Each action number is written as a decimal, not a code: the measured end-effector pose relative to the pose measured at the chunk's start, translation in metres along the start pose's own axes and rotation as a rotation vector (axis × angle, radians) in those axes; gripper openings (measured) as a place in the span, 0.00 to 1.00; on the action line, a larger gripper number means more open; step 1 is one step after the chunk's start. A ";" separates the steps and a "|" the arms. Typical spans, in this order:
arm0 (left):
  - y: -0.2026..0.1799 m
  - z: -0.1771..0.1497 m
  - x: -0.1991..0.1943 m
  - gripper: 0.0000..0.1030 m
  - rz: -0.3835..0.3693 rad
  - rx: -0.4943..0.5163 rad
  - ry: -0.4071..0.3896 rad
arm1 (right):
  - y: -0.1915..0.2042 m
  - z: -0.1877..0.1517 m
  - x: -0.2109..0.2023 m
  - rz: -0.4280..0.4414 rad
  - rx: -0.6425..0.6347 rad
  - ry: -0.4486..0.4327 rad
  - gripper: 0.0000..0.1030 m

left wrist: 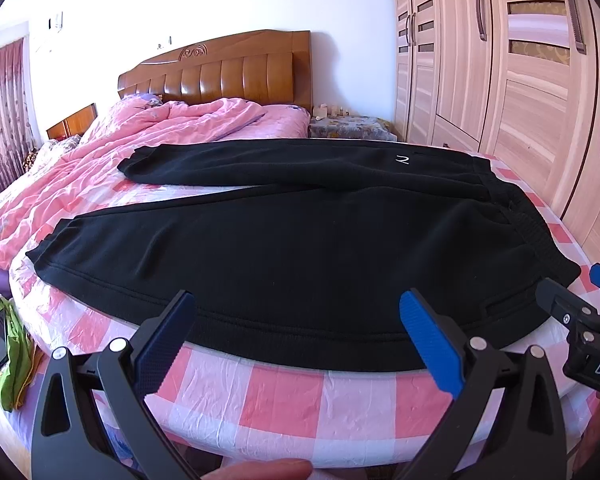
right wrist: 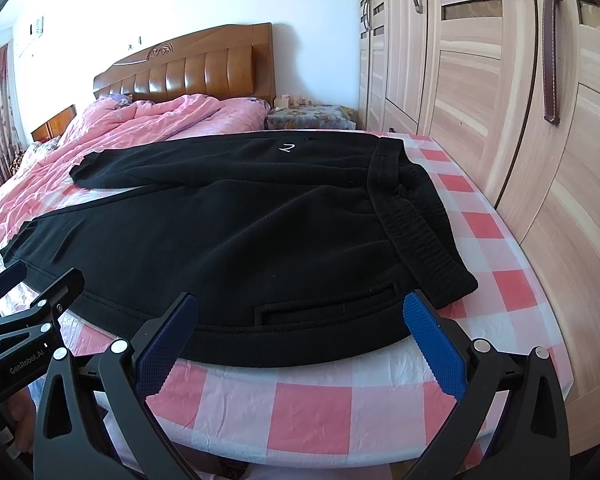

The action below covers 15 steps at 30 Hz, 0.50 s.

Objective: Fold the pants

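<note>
Across the pink checked bed sheet (left wrist: 284,396) black fleece pants (left wrist: 300,264) lie lengthwise, waistband right, cuffs left. Left gripper (left wrist: 296,336) and right gripper (right wrist: 300,336) hover wide apart; "GenRobot.AI" marks the left.

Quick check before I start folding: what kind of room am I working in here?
A home bedroom, almost certainly: the black pants lie on a bed with a checkered sheet, a wooden headboard behind, and a tall wardrobe alongside.

"GenRobot.AI" on left gripper (right wrist: 24,280) (white print).
</note>
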<state>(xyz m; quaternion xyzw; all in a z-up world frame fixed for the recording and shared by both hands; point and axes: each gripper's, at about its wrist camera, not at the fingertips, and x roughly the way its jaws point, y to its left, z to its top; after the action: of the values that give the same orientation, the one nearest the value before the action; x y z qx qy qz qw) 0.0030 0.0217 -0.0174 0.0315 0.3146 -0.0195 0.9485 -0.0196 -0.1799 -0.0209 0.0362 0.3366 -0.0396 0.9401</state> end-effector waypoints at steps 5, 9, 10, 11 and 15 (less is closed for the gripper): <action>0.000 0.000 0.000 0.99 0.000 -0.001 0.000 | -0.001 0.000 0.001 0.002 0.005 0.004 0.96; 0.000 0.000 0.000 0.99 0.000 0.000 0.000 | 0.000 -0.001 0.001 0.003 0.005 0.005 0.96; 0.000 0.000 0.000 0.99 0.000 0.000 0.000 | -0.001 0.000 0.001 0.003 0.006 0.005 0.96; 0.000 0.000 0.000 0.99 0.000 0.000 0.000 | -0.001 0.000 0.001 0.003 0.006 0.005 0.96; 0.000 0.000 0.000 0.99 0.000 -0.001 0.001 | -0.001 0.000 0.001 0.003 0.007 0.006 0.96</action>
<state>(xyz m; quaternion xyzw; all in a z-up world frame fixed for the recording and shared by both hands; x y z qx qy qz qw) 0.0031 0.0221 -0.0176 0.0313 0.3153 -0.0193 0.9483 -0.0191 -0.1806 -0.0220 0.0402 0.3393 -0.0391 0.9390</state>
